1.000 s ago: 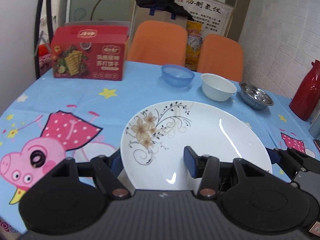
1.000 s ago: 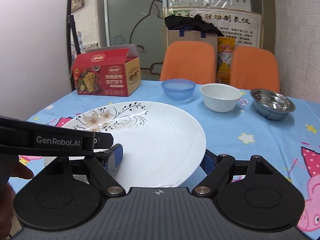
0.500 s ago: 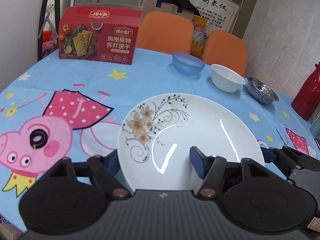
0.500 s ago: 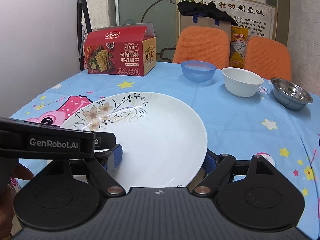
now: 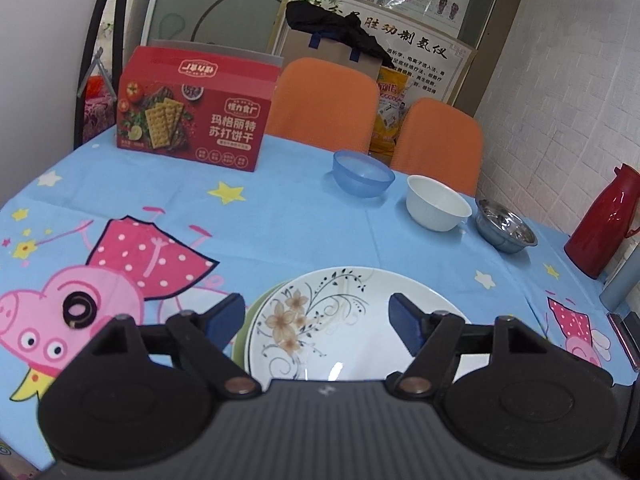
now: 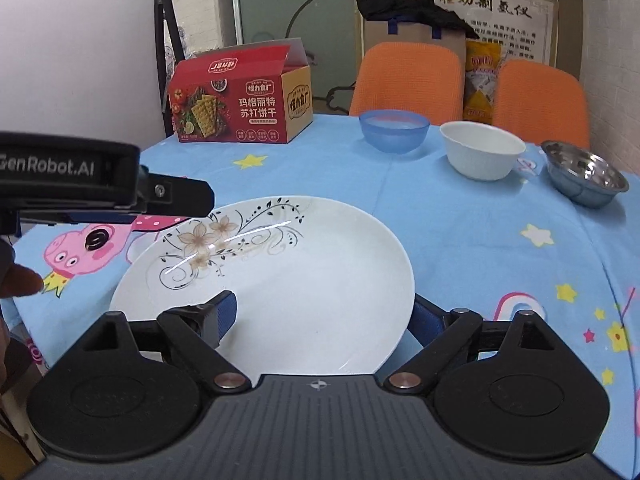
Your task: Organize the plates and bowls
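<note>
Green plate edge (left wrist view only).

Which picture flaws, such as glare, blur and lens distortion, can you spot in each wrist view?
Left wrist view: fisheye bending curves the door frame and darkens the corners; a small glint sits on the plate; the whole picture is slightly soft. Right wrist view: streaks of glare cross the plate; the steel bowl shows bright reflections; the edges bow.
</note>
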Demonstrator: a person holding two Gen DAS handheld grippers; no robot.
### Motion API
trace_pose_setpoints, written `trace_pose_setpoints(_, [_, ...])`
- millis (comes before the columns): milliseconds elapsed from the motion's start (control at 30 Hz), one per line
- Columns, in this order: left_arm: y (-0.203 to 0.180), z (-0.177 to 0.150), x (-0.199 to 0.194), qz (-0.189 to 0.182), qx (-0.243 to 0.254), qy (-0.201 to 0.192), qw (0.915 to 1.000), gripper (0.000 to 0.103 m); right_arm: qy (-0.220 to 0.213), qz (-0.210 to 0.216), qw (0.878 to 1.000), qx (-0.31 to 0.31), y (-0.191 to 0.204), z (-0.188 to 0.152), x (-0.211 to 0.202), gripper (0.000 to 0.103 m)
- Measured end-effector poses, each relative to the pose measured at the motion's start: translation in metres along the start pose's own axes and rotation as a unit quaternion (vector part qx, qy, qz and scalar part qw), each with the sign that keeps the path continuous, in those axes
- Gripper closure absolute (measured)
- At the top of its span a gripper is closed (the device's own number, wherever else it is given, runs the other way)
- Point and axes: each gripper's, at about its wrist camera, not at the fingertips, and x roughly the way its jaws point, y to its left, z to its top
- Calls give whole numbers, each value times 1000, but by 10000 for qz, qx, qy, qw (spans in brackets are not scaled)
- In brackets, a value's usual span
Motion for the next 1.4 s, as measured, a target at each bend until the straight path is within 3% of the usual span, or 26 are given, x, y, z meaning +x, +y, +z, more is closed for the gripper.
trace_pose_setpoints(200, [-9, -1, 4, 4, 67, 75, 9999, 31, -241, -140, 9992, 280, -19, 4, -9, 0])
trace_pose_setpoints(467, [-33, -4, 15, -63, 290, 272, 9992, 31, -169, -272, 9969, 713, -48, -1, -10, 0])
trace_pose_setpoints(667, [-54, -4, 21, -91, 450, 326, 9984, 31, -95, -642, 9930, 984, -74, -2, -13, 0])
trace_pose_setpoints(733, [-63, -3, 24, -110, 530, 337, 9980, 31, -95, -515, 9921, 1139, -84, -4, -15, 0])
trace_pose_setpoints(1400, [-153, -6, 62, -354, 1245, 685, 9892, 31, -84, -898, 9743, 2062, -171, -36, -39, 0])
